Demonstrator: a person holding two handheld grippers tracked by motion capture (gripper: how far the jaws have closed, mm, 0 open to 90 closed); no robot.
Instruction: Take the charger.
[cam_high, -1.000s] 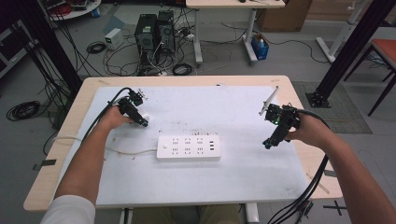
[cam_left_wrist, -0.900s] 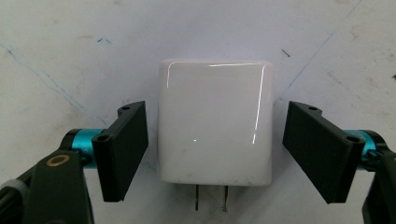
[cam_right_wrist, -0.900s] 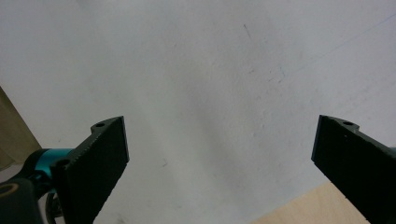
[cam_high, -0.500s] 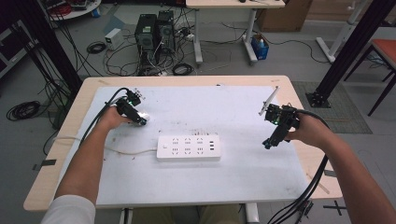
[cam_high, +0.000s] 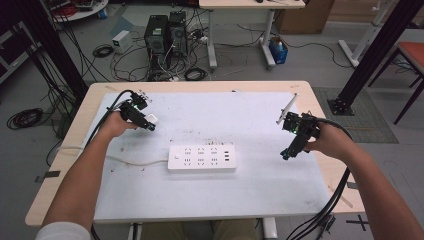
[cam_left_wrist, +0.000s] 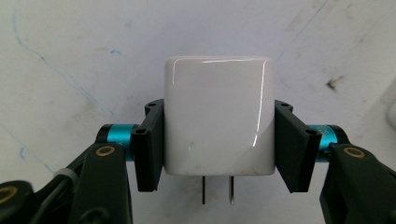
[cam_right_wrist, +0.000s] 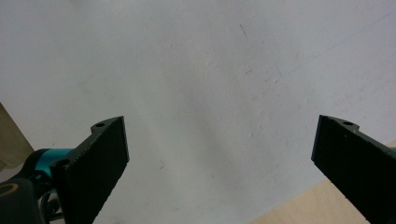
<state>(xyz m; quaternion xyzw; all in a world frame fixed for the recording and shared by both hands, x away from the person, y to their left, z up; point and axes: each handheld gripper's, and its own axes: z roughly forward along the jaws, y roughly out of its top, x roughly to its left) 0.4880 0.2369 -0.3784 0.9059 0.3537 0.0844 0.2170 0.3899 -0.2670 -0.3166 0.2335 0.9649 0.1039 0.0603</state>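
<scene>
A glossy white plug adapter with two metal prongs pointing toward the camera sits clamped between the jaws of my left gripper. In the high view the left gripper holds this white plug adapter above the table's left part, behind a white power strip. My right gripper hovers over the right side of the white mat, jaws wide apart with nothing between them. In the right gripper view its two black pads frame bare mat.
The power strip's white cable runs left off the white mat. A thin white strip lies near the mat's back right corner. Bare wooden table edge lies right of the mat. Computers and cables sit on the floor behind.
The left gripper with the adapter has shifted slightly back and left. The right gripper has stayed in place.
</scene>
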